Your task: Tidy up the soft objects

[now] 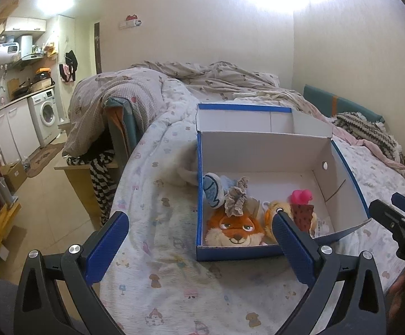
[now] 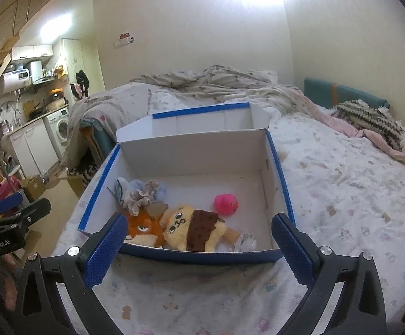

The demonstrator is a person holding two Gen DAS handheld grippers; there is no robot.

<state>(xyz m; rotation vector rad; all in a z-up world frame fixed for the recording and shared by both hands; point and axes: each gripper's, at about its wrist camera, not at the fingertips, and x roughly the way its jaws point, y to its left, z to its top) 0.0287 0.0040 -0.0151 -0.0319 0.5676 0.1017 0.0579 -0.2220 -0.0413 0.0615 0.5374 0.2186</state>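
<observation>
A blue and white cardboard box (image 1: pixel 258 153) (image 2: pixel 202 150) sits open on the bed, its lid folded back. Inside lie an orange fox plush (image 1: pixel 234 227) (image 2: pixel 143 224), a yellow plush with a brown patch (image 2: pixel 191 227) (image 1: pixel 277 209), a pink toy (image 1: pixel 301 196) (image 2: pixel 226 201), a beige scrunchie (image 1: pixel 236 196) (image 2: pixel 142 196) and a light blue plush (image 1: pixel 213 191) (image 2: pixel 125 188). My left gripper (image 1: pixel 199 222) hovers open before the box's near left corner, holding nothing. My right gripper (image 2: pixel 199 224) is open and empty at the box's near wall.
The box rests on a floral bedsheet (image 2: pixel 342 184). A rumpled duvet (image 1: pixel 216 75) lies behind it and a striped knit blanket (image 2: pixel 375 120) at the far right. Left of the bed are a wooden stand (image 1: pixel 82 173), a washing machine (image 1: pixel 45 111) and kitchen cabinets.
</observation>
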